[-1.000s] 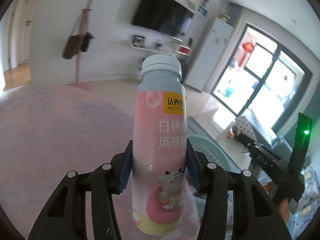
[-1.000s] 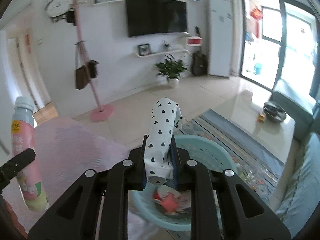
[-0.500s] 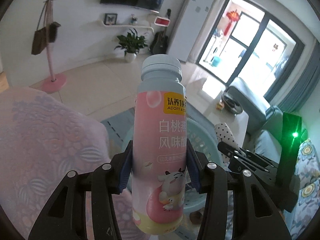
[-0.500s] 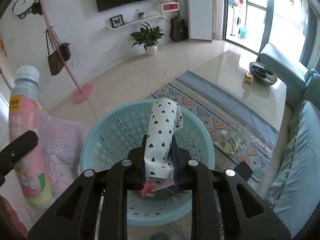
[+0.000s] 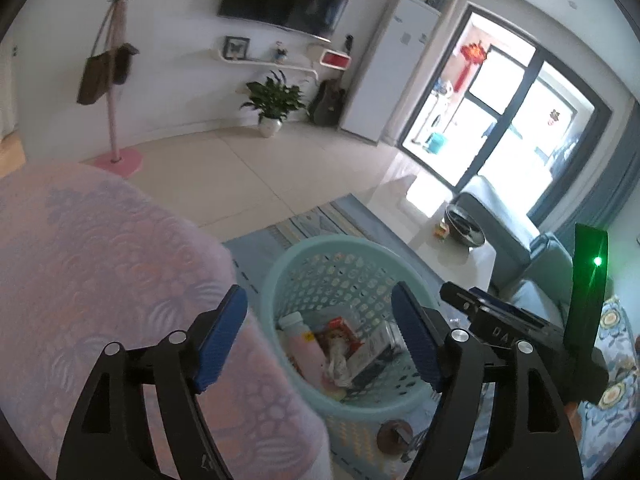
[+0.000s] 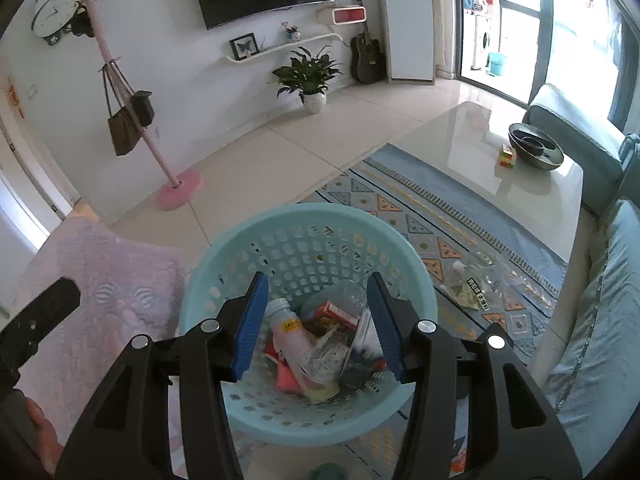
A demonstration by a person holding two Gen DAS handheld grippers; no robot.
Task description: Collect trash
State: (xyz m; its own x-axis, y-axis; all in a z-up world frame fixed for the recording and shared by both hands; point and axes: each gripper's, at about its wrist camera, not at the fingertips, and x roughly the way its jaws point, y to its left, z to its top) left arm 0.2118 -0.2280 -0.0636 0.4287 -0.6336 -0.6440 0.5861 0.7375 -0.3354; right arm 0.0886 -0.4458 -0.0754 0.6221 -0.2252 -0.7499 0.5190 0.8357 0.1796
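A light blue perforated basket [image 5: 280, 268] [image 6: 224, 256] stands on the floor under both grippers. Inside it lie the pink bottle [image 5: 302, 346] [image 6: 290, 340], a red-and-white packet [image 5: 340, 330] [image 6: 338, 312], crumpled paper and clear wrappers. My left gripper [image 5: 320, 340] hangs over the basket, its jaws opening, nothing between them. My right gripper [image 6: 316, 320] also hovers over the basket, jaws opening and empty. The heart-print paper is somewhere in the heap; I cannot pick it out. A clear plastic bag [image 6: 476, 284] lies on the rug to the right of the basket.
A pink patterned cover [image 5: 100, 272] [image 6: 112, 292] rises left of the basket. A patterned rug [image 6: 432, 216], a glossy low table [image 6: 500, 152] with a dark bowl [image 6: 536, 146], and a grey-blue sofa [image 6: 600, 320] lie right. A small brown round thing [image 5: 394, 436] sits near the basket's base.
Both grippers have let go: the pink bottle and the heart-print paper dropped into the basket. Both sets of jaws spread apart, and both hands sank closer to the basket.
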